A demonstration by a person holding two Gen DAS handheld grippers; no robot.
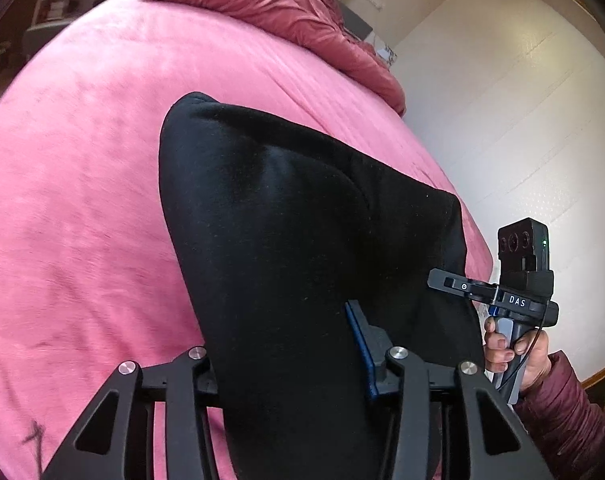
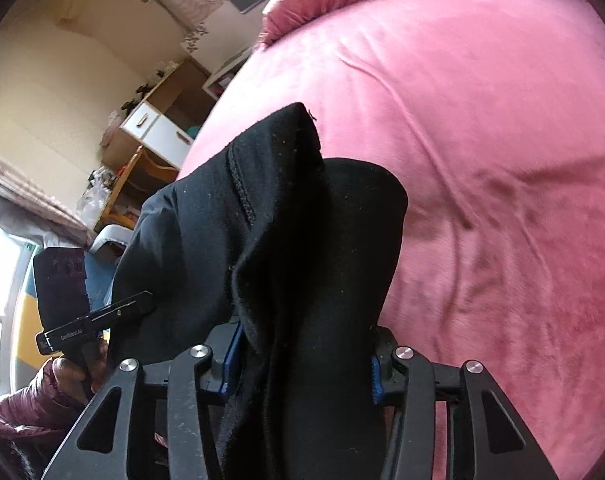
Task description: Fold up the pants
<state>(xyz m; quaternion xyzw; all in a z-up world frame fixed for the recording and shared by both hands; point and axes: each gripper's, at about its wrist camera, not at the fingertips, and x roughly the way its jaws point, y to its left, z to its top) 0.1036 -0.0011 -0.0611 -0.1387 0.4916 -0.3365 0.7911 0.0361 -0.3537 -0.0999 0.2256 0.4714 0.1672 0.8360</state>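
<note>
Left wrist view has us looking along our left gripper [image 1: 290,364], whose jaws are clamped on a thick fold of the black pants [image 1: 286,216]. The cloth is lifted above the pink bed cover [image 1: 82,184] and drapes back over the fingers. Toward the cover's near edge, the right gripper [image 1: 458,285] bites the same garment's far side, held in a hand [image 1: 514,352].

Right wrist view shows our right gripper [image 2: 302,364] pinched on bunched pants [image 2: 310,240], a stitched seam running up the cloth, with the pink bed cover [image 2: 482,140] below and the left gripper [image 2: 134,306] off its edge.

We judge we are mid-fold: the garment is carried between both claws, not yet laid down. Next we would need to keep both grips level, lower the cloth onto the cover and bring one half over the other without bunching.

Readable writing: "DAS" on the right tool's body; the small print on the left tool is too blurred to read surely.
</note>
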